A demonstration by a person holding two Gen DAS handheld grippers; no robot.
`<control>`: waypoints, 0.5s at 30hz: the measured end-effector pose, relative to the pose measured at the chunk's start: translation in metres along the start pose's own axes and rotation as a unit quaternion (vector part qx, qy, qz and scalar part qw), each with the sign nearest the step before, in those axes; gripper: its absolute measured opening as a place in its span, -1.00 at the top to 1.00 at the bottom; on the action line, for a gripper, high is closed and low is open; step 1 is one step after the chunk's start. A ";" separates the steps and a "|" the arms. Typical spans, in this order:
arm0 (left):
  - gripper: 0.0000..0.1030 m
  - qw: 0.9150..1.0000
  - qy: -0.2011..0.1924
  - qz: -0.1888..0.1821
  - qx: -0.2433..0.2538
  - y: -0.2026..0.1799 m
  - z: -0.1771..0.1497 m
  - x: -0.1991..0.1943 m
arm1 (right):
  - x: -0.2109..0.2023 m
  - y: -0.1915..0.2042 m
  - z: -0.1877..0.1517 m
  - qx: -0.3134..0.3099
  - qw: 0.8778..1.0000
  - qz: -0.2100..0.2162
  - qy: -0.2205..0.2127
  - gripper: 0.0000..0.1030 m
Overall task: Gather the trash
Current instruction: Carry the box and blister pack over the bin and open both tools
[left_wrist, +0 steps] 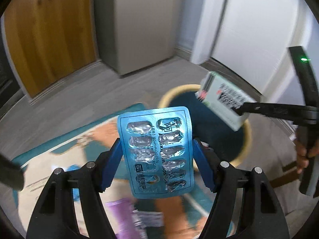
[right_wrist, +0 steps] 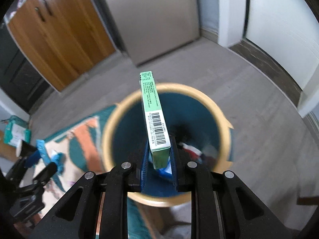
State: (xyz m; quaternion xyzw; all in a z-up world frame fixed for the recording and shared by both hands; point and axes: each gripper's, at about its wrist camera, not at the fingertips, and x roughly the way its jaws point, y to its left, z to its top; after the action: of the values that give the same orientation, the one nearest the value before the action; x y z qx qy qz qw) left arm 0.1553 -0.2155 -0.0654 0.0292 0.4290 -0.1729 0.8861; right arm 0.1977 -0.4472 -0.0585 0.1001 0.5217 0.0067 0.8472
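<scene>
An emptied blue blister pack [left_wrist: 157,155] and a green medicine box [right_wrist: 154,117] hang above the yellow-rimmed bin [right_wrist: 119,107].

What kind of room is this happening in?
Probably a room in a home, perhaps a bedroom or hallway: a wooden wardrobe, a patterned rug on grey flooring, and a round waste bin standing on the floor.

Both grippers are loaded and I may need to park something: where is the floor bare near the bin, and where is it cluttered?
Bare grey floor runs from the bin out to the wooden wardrobe and the white door. The patterned rug beside the bin is crowded: a purple packet and small wrappers lie there. The bin already holds some trash.
</scene>
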 end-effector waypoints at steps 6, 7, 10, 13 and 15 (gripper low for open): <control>-0.34 0.999 0.004 -0.035 0.037 -0.034 0.003 0.021 | 0.007 -0.015 -0.001 0.017 1.000 -0.003 0.009 0.58; -0.34 0.998 0.004 -0.037 0.042 -0.036 0.003 0.023 | 0.007 -0.016 -0.001 0.020 1.000 -0.002 0.007 0.58; -0.34 0.997 0.003 -0.041 0.061 -0.046 0.004 0.034 | 0.005 -0.018 -0.001 0.033 0.999 -0.001 0.005 0.49; -0.36 0.996 -0.008 -0.038 0.075 -0.053 0.008 0.042 | 0.003 -0.025 -0.001 0.063 0.998 -0.002 -0.005 -0.42; -0.45 0.996 -0.010 -0.037 0.078 -0.056 0.010 0.046 | 0.000 -0.029 0.001 0.076 0.997 -0.006 -0.015 -0.44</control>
State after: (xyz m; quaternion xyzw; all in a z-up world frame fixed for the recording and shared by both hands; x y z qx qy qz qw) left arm 0.1708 -0.2832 -0.0889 0.0805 0.4062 -0.2389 0.8783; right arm 0.1954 -0.4755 -0.0631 0.1608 0.5089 -0.0392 0.8448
